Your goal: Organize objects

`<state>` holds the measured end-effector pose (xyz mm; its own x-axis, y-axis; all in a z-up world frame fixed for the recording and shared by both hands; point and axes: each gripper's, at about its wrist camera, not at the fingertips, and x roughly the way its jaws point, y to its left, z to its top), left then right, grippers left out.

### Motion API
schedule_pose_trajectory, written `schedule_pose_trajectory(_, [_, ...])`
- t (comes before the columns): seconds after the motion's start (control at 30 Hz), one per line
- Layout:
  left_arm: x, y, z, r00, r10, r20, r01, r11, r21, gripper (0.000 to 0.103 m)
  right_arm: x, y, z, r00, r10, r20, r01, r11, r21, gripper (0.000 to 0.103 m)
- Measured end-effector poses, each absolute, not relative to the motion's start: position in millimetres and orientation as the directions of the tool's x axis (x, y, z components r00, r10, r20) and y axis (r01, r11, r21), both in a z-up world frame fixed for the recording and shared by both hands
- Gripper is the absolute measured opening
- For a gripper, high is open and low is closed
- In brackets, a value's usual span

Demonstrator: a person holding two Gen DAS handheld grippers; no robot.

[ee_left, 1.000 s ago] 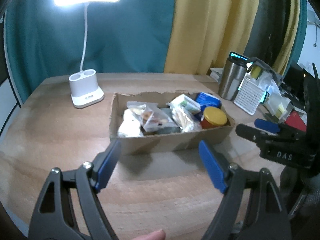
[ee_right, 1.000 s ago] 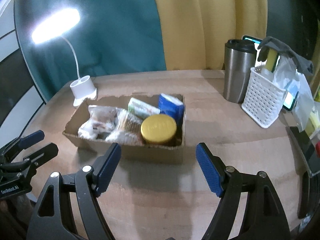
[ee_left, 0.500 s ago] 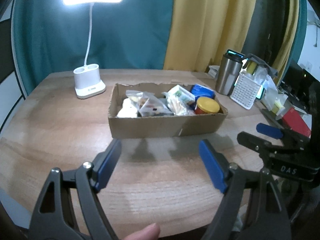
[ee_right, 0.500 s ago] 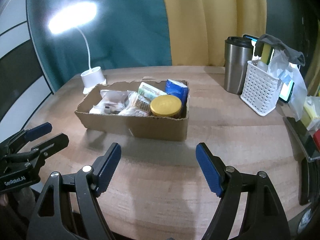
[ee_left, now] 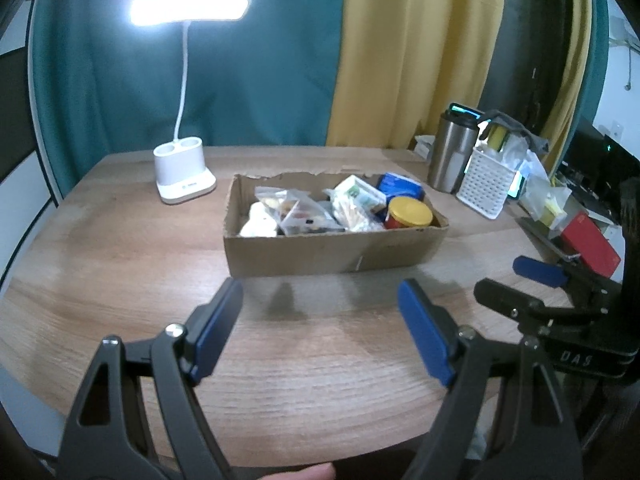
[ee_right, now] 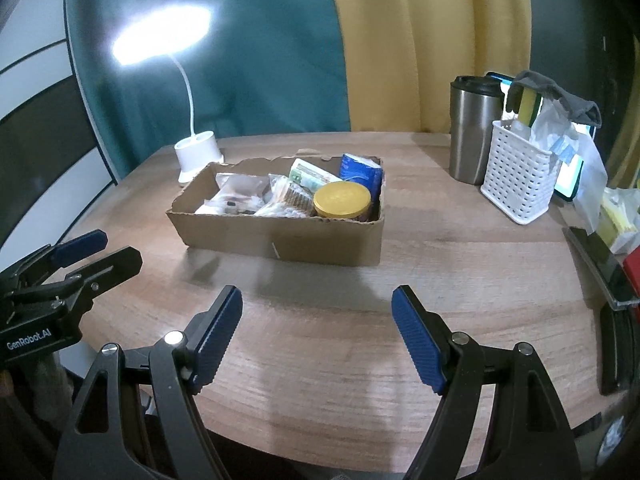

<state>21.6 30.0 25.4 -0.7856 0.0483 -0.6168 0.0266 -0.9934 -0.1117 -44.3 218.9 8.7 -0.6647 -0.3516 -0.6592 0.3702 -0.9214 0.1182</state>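
An open cardboard box (ee_left: 320, 252) (ee_right: 280, 240) stands mid-table. It holds a jar with a yellow lid (ee_left: 411, 213) (ee_right: 342, 199), a blue packet (ee_left: 400, 189) (ee_right: 360, 174), a green-and-white carton (ee_left: 358, 192) (ee_right: 314, 174) and clear snack bags (ee_left: 296, 214) (ee_right: 240, 196). My left gripper (ee_left: 320, 334) is open and empty, well short of the box near the table's front edge. My right gripper (ee_right: 316, 336) is open and empty, also short of the box. Each gripper shows at the side of the other's view, the right one (ee_left: 536, 280) and the left one (ee_right: 80, 256).
A lit white desk lamp (ee_left: 184, 176) (ee_right: 198, 156) stands left of the box. A steel tumbler (ee_left: 454, 158) (ee_right: 472, 132) and a white perforated basket (ee_left: 490, 186) (ee_right: 516, 176) stand to the right. A red box (ee_left: 590, 244) and clutter sit at the far right edge.
Both grippers have pulled back from the box toward the table's front edge. The box looks smaller and farther away. Both stayed open and empty.
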Motion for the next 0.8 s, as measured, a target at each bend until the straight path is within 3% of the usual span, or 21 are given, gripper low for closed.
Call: schedule_pose_trajectory(0.8, [20.5, 21.7, 25.3, -0.784, 0.053, -0.619, 0.035, -0.991, -0.129, 0.081, -49.7, 210.3, 6.1, -0.658, -0.346, -0.668, 0.372, -0.921, 0.111, 0.080])
